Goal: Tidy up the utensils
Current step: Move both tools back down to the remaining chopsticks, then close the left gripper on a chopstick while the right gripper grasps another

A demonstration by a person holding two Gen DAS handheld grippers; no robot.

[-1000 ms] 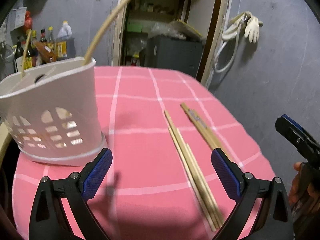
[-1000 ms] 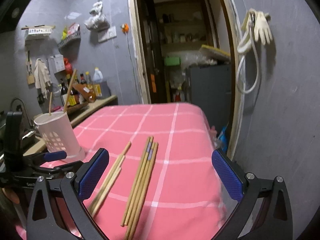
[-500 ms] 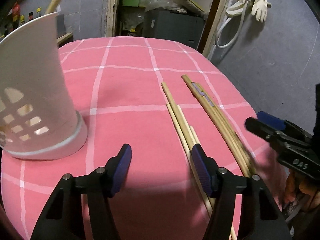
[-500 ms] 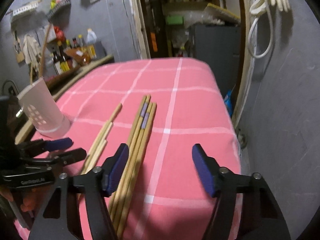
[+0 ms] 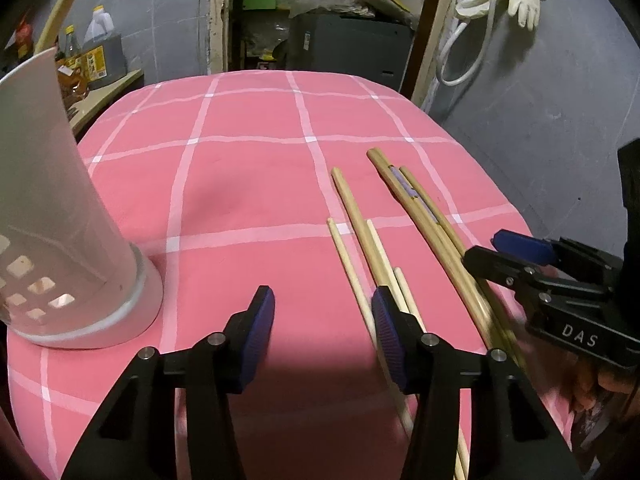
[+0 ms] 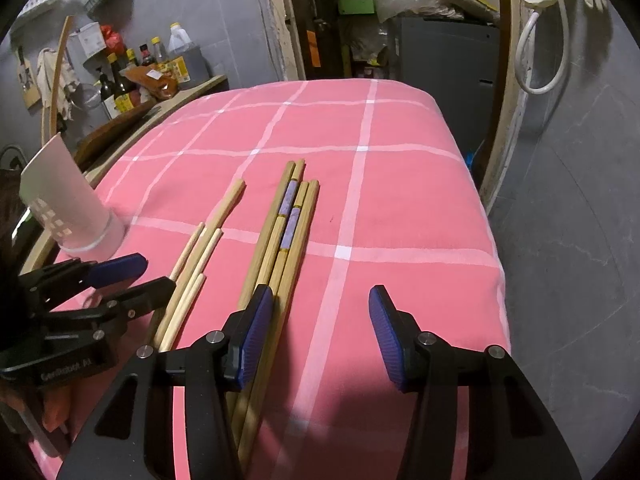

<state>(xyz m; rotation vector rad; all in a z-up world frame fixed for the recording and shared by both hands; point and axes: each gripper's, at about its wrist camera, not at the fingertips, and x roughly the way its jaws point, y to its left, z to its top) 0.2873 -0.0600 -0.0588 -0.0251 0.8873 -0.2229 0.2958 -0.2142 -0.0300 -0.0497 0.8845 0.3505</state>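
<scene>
A loose set of plain pale chopsticks [image 5: 362, 248] [image 6: 200, 256] lies on the pink checked cloth. To its right lies a darker bundle of chopsticks with purple bands [image 5: 416, 204] [image 6: 288, 220]. My left gripper [image 5: 324, 340] [image 6: 148, 274] hovers low over the cloth, its jaws closing; only bare cloth shows between them, and the right pad [image 5: 386, 338] covers the plain chopsticks. My right gripper [image 6: 320, 336] [image 5: 492, 250] is also closing on nothing, with its left pad [image 6: 254, 338] over the banded bundle. A white perforated utensil holder [image 5: 52, 220] [image 6: 68, 208] stands at the left.
The table's right edge [image 6: 492, 240] drops off to a grey floor. A curved wooden stick [image 5: 60, 16] rises from the holder. Bottles [image 6: 120, 80] crowd a counter behind at left, and a doorway with a dark cabinet [image 5: 348, 48] lies beyond the table.
Both grippers came down and forward toward the chopsticks and tilted lower. Both pairs of jaws narrowed from wide open to about half. The chopsticks and holder have not moved.
</scene>
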